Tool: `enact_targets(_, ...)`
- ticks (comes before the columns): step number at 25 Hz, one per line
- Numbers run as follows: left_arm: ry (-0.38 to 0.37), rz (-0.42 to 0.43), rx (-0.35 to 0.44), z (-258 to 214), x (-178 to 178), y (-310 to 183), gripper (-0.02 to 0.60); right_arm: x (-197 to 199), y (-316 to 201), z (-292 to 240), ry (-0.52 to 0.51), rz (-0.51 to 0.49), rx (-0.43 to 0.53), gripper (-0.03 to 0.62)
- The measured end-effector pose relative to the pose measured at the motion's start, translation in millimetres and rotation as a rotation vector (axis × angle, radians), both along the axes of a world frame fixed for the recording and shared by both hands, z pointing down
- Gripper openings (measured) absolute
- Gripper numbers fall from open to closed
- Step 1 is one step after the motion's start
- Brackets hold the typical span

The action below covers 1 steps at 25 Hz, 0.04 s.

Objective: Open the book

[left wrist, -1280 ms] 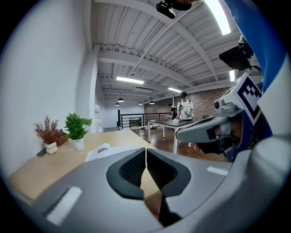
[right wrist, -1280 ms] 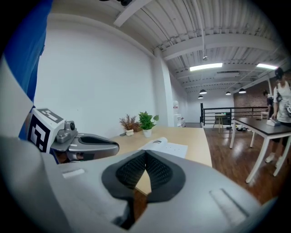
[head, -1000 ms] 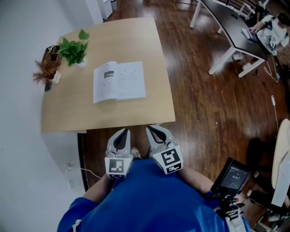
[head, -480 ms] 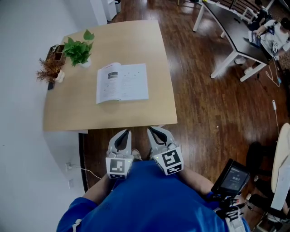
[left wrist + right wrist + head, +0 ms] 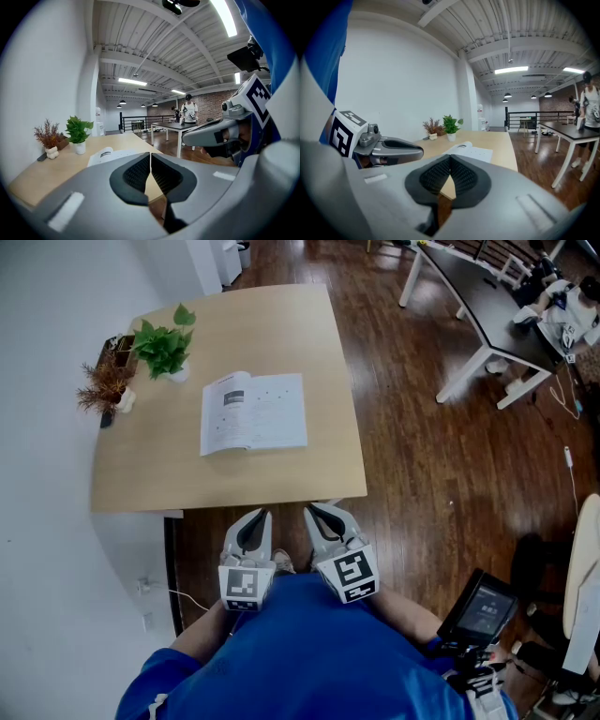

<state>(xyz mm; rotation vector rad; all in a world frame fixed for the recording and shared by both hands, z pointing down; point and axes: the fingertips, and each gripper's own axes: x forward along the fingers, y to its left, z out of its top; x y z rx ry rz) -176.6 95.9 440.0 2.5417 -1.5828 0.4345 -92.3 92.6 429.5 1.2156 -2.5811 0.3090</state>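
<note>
A book [image 5: 253, 412] lies open on the light wooden table [image 5: 169, 474], its white pages facing up; it also shows in the left gripper view [image 5: 108, 154] and the right gripper view [image 5: 471, 152]. My left gripper [image 5: 255, 513] and right gripper [image 5: 317, 510] hang side by side just short of the table's near edge, close to my body and well away from the book. Both are shut with nothing between the pads.
A green potted plant [image 5: 163, 346] and a dried brown plant in a small vase [image 5: 106, 387] stand at the table's far left. Dark wood floor lies to the right, with a dark desk on white legs [image 5: 483, 306] and a seated person [image 5: 567, 310] beyond. A handheld screen [image 5: 479, 606] is at lower right.
Only the head view has shifted slightly; both grippers and the book have stayed where they were.
</note>
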Motion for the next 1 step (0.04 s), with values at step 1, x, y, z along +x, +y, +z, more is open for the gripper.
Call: enact_targets(1, -0.001, 0.000, -0.001, 0.1, 0.0, 0.0, 0.015, 0.2, 0.0, 0.0, 0.000, 0.000, 0.000, 0.003)
